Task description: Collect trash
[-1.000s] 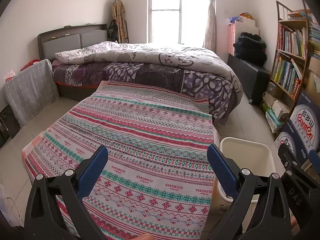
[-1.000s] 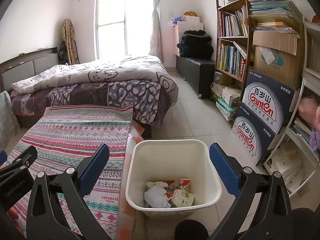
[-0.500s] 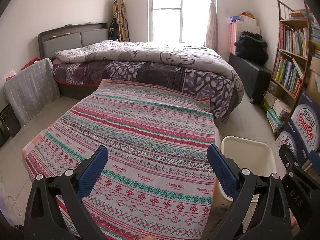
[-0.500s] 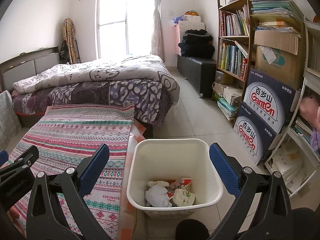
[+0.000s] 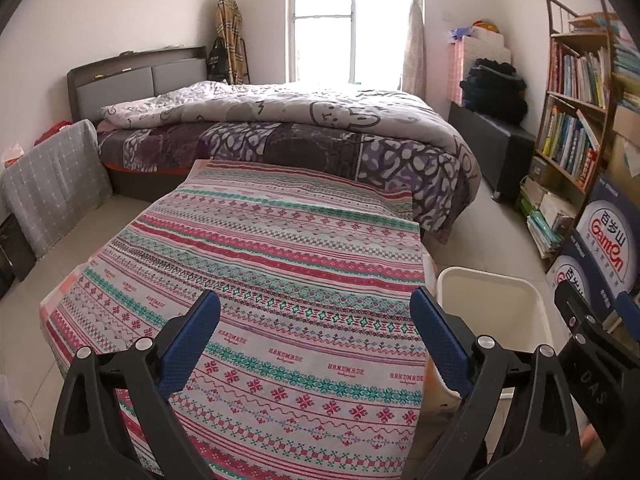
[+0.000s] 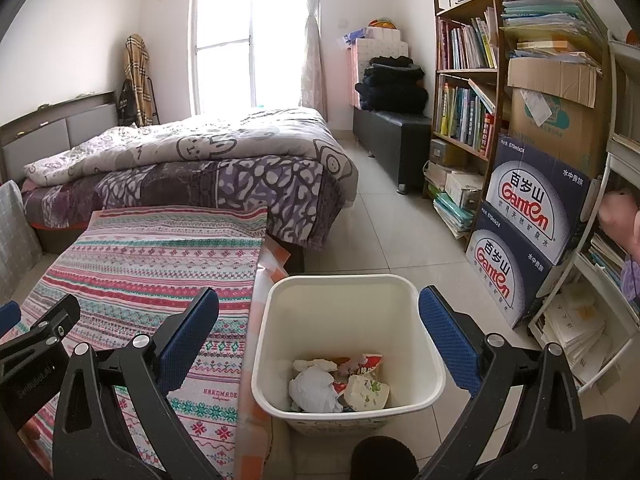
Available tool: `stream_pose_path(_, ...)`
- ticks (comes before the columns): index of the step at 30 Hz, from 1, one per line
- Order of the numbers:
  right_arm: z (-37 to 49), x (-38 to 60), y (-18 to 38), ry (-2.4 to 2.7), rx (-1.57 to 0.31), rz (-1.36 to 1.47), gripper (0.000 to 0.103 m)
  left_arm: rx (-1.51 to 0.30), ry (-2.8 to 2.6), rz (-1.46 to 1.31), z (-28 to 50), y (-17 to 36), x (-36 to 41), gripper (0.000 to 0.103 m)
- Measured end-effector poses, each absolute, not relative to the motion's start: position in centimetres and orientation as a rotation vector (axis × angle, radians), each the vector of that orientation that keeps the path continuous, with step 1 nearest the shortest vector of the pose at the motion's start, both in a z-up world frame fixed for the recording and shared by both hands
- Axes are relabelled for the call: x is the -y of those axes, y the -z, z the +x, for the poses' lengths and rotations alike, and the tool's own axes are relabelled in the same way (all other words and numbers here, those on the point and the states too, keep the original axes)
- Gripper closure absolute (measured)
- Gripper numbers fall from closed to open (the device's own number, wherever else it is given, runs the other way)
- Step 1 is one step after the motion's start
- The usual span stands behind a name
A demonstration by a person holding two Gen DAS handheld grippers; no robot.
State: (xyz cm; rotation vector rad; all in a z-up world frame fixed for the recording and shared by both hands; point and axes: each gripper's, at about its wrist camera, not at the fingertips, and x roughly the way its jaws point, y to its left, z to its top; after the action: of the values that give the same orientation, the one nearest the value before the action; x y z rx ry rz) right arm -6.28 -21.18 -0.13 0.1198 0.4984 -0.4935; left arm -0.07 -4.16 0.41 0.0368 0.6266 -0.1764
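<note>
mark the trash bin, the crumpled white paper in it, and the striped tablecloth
trash bin point(image 6: 420, 344): right wrist view, inner right wall.
crumpled white paper point(image 6: 312, 390): right wrist view, middle of the wad.
striped tablecloth point(image 5: 280, 264): left wrist view, bare centre of the cloth.

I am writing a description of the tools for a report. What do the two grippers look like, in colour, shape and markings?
The left gripper and the right gripper look alike: black plastic frames with triangular cut-outs and silver bolts. Their fingers are flat, angled outward, and covered with blue dimpled pads. The side of the right gripper's body, seen from the left camera, carries embossed letters reading "DAS". No cables or sleeves are visible.
</note>
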Motion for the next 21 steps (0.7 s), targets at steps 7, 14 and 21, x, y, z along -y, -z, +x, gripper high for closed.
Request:
stream_pose_path(7, -6.35, 21.29, 0.22, 0.496, -0.502, 0.122, 0.007, -0.626, 0.182, 0.034, -0.11, -0.46, 4.20, 0.010)
stream_pose_path(14, -6.45, 21.45, 0.26, 0.497, -0.502, 0.124, 0.007, -0.631, 0.183, 0.025, -0.04, -0.43, 4.07, 0.010)
stream_pose_path(21, -6.42, 21.40, 0.27, 0.498, -0.503, 0.124, 0.007, -0.646, 0.174, 0.009, 0.30, -0.42, 3.87, 0.010)
